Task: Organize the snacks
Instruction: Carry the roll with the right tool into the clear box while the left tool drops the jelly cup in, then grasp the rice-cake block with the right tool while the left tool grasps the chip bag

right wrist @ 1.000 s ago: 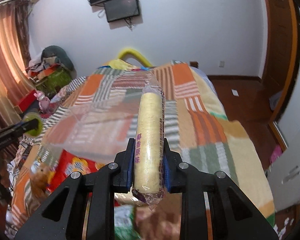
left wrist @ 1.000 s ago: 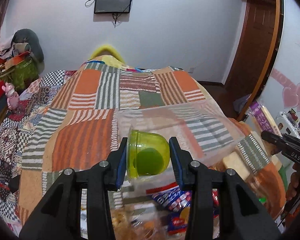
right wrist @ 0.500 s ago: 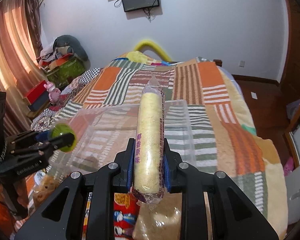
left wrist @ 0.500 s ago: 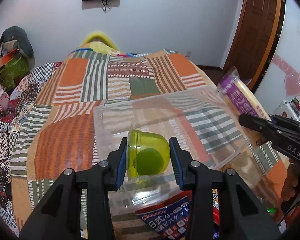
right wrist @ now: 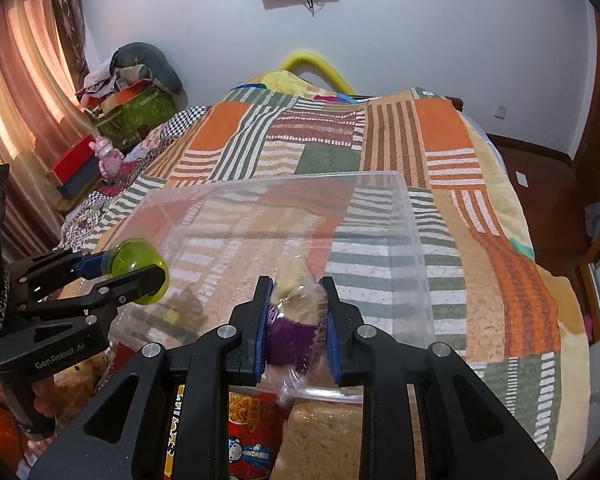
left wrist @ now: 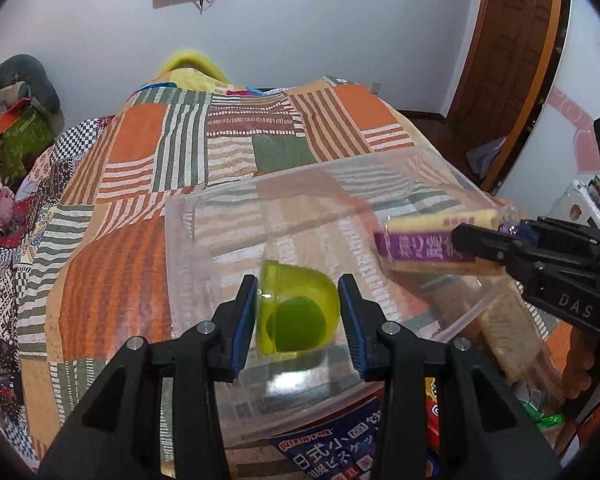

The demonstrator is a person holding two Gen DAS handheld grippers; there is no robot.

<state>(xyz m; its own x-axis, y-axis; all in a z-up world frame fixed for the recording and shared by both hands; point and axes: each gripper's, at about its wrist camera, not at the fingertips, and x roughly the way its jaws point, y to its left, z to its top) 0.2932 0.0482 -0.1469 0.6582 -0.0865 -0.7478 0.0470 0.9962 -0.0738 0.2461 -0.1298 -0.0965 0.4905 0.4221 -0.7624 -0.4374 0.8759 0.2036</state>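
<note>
Both items have come forward and down since the earlier frame, from above the quilt to over the clear plastic bin (left wrist: 300, 216); the wafer roll, then upright in its jaws, now lies tipped toward the bin. Item one: green jelly cup (left wrist: 296, 316), translucent, dome-shaped with a flat rim, clasped sideways in my left gripper (left wrist: 298, 320) and hanging over the bin's near-left part. Item two: wafer roll (left wrist: 432, 240), a pale, ridged cylinder in crinkly clear film with a purple printed band, pinched at one end by my right gripper (right wrist: 296, 320), whose jaws have just eased open slightly while the pads remain against the wrapper. Container: rectangular, thin-walled, glossy, resting on the patchwork bed quilt (left wrist: 112, 288), apparently empty. Loose stock: snack packets (right wrist: 248, 436) at the bin's near edge, including a blue biscuit bag and a red printed pack. Step in hand, as I judge it: depositing both snacks. Next move calls for lowering each below the rim, then releasing; the rounded cup may roll, the film may cling.
</note>
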